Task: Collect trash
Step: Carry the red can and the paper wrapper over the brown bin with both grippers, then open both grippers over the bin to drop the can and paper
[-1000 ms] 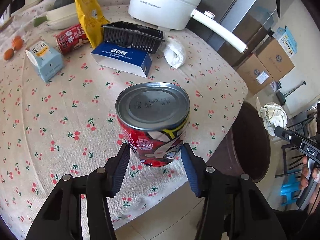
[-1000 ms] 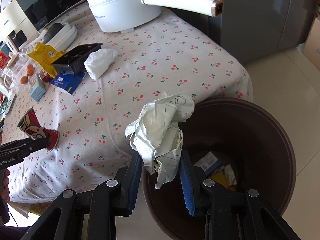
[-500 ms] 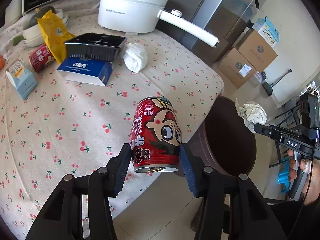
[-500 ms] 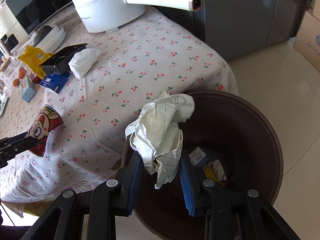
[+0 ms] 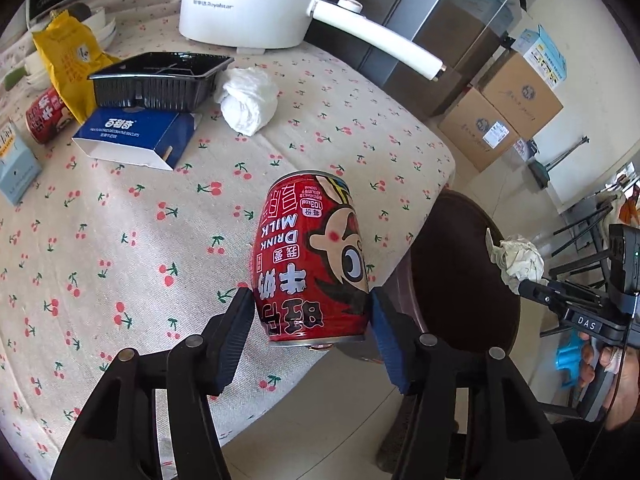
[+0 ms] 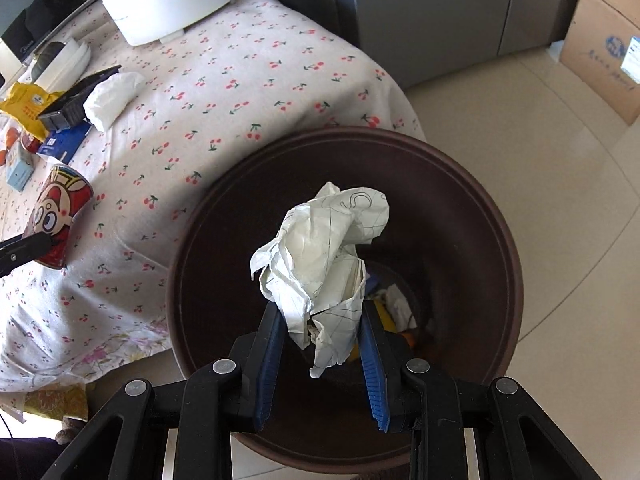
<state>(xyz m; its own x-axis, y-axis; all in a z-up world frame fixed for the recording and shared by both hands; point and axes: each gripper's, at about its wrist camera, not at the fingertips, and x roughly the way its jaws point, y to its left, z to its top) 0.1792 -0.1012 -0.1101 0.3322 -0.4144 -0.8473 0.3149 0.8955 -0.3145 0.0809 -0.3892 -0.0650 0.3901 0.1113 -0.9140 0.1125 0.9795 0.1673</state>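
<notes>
A red milk drink can [image 5: 312, 264] hangs upside down and tilted over the table's edge, between the pads of my left gripper [image 5: 311, 298]. The jaws are opening, and both pads still touch the can's sides. The same can [image 6: 56, 216] shows at the left of the right wrist view. My right gripper [image 6: 320, 312] is shut on a crumpled sheet of white paper [image 6: 324, 256], held over the mouth of the dark brown bin [image 6: 480, 208]. Some scraps lie at the bin's bottom. In the left wrist view the bin [image 5: 452, 280] stands just right of the can, with the paper [image 5: 516, 256] above its far rim.
On the cherry-print tablecloth [image 5: 120, 240] lie a white tissue wad [image 5: 248, 100], a black plastic tray [image 5: 156, 80], a blue box [image 5: 132, 140], a yellow bag [image 5: 64, 64], another red can [image 5: 44, 116] and a small carton [image 5: 12, 168]. A white electric pot [image 5: 256, 0] stands behind. Cardboard boxes [image 5: 516, 104] sit on the floor.
The left gripper carried the can off the table toward the bin, and the can tipped upside down. The right gripper moved the paper from the bin's rim to over its mouth.
</notes>
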